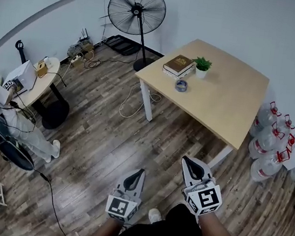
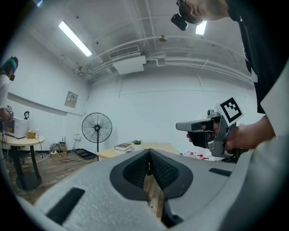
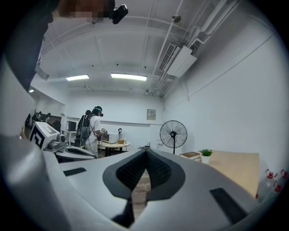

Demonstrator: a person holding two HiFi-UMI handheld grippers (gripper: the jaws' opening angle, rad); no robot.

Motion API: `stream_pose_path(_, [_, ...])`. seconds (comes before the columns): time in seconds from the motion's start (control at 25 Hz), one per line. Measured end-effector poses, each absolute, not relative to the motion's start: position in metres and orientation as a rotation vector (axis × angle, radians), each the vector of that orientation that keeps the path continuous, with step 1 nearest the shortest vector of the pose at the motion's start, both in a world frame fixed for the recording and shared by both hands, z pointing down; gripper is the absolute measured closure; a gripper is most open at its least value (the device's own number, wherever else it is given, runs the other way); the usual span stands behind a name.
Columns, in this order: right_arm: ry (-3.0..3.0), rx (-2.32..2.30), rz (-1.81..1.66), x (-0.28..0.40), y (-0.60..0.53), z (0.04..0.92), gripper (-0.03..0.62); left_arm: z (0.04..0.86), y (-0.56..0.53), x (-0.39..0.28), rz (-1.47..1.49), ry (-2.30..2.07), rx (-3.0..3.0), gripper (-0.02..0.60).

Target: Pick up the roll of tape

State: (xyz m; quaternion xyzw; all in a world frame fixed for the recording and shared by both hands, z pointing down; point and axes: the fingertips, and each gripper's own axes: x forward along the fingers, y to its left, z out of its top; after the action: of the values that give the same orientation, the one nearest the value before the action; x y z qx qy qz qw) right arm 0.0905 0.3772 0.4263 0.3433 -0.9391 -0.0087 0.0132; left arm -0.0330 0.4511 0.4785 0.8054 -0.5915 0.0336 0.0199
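— Grey jaws, pressed tip to tip: the left gripper (image 1: 139, 171) is closed with nothing in it. Only floorboards show through the slit below the tips.
— And the right gripper (image 1: 186, 160)?
— The same. Its jaws meet at the tips and grip nothing. Both grippers are held level, side by side, low in the head view over the wood floor (image 1: 107, 136), the right one a little ahead of the left.
— Where is the roll of tape (image 1: 181, 85)?
— Well apart from both, farther ahead. It lies flat on the light wooden table (image 1: 231, 104), near that table's left edge and roughly in line with the gap between the two grippers. Bare floor and the table's white leg (image 1: 146, 101) lie between it and them.
— What is next to it?
— Just behind it lies a brown book (image 1: 178, 64), with a small potted plant (image 1: 202, 66) beside the book.
— Do the gripper views show the tape?
— They show the table with the book and plant far beyond the jaws, but the roll is too small to make out there.
— Anything farther out?
— A standing fan (image 1: 136, 9) is by the wall past the table and water bottles (image 1: 269, 138) are at its right. Another person (image 1: 6, 114) is at a round table (image 1: 40, 86) far to the left.
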Motion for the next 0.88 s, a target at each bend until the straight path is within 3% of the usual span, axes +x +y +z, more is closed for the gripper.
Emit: stream_pose_path(0.88, [-2.912, 1.021, 0.009, 0.057, 0.182, 0.433, 0.600, 0.463, 0.265, -0.060, 0.083, -1.839, 2.472, 0.581])
